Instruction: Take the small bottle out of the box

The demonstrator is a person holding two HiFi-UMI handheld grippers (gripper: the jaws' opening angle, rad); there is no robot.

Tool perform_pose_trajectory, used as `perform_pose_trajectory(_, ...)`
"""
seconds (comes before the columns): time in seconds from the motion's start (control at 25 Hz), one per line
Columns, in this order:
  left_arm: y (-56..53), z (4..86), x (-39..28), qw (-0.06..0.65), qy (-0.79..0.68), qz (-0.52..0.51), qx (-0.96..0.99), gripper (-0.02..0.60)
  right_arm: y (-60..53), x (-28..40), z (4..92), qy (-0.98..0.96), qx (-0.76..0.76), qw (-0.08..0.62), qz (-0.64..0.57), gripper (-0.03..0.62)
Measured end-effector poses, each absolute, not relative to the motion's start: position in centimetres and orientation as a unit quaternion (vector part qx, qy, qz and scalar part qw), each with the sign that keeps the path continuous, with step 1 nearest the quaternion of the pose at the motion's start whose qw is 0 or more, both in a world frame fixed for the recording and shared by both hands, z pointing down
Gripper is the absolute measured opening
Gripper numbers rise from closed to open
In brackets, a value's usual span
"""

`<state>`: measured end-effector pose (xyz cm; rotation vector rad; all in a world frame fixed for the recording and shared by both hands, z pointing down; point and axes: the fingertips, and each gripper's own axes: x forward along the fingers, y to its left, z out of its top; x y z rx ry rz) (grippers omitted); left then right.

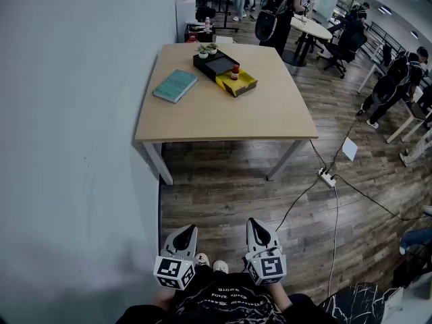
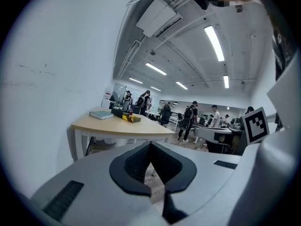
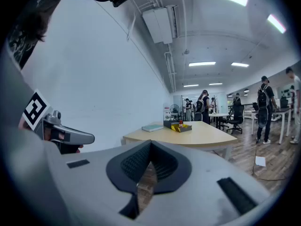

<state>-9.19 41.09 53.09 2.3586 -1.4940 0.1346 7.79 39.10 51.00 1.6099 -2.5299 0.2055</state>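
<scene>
Wooden floor stretched ahead to the table, well apart from both grippers. Left gripper and right gripper were closed and empty, down by the person's body. Small bottle stood in the open box near a book. Nothing done yet: approach, grasp and lift all remained

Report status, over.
Left hand-held gripper and right hand-held gripper shut, empty. Small bottle stands in box on table, far ahead. Book beside box, not blocking.
</scene>
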Motion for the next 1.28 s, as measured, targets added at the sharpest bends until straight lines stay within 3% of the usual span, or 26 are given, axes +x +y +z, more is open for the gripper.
perform_pose_trajectory(0.84, 42.6, 53.1, -7.0, 0.177, -0.49, 0.046, 0.853, 0.005, 39.7, 7.2, 51.3, -0.847, 0.519, 0.072, 0.087, 0.008)
perform_pose_trajectory(0.92, 42.4, 53.1, -7.3, 0.185, -0.492, 0.036, 0.85, 0.008, 39.7, 7.0, 51.3, -0.851, 0.514, 0.064, 0.093, 0.102)
perform_pose_trajectory(1.0, 42.3, 53.0, -7.5, 0.197, -0.49, 0.026, 0.849, 0.083, 39.8, 7.0, 51.1, -0.854, 0.508, 0.058, 0.096, 0.216)
perform_pose_trajectory(1.08, 42.1, 52.9, -7.6, 0.206, -0.487, 0.022, 0.849, 0.246, 39.8, 7.0, 50.9, -0.854, 0.508, 0.058, 0.093, 0.227)
perform_pose_trajectory(1.12, 42.0, 52.9, -7.7, 0.205, -0.488, 0.025, 0.848, 0.27, 39.7, 7.0, 50.9, -0.855, 0.506, 0.059, 0.092, 0.227)
perform_pose_trajectory(1.2, 41.7, 52.7, -7.9, 0.2, -0.489, 0.031, 0.848, 0.307, 39.7, 6.7, 51.0, -0.859, 0.5, 0.062, 0.094, 0.308)
perform_pose_trajectory(1.28, 41.6, 52.4, -8.0, 0.196, -0.483, 0.033, 0.853, 0.316, 39.6, 6.4, 50.9, -0.859, 0.499, 0.063, 0.094, 0.308)
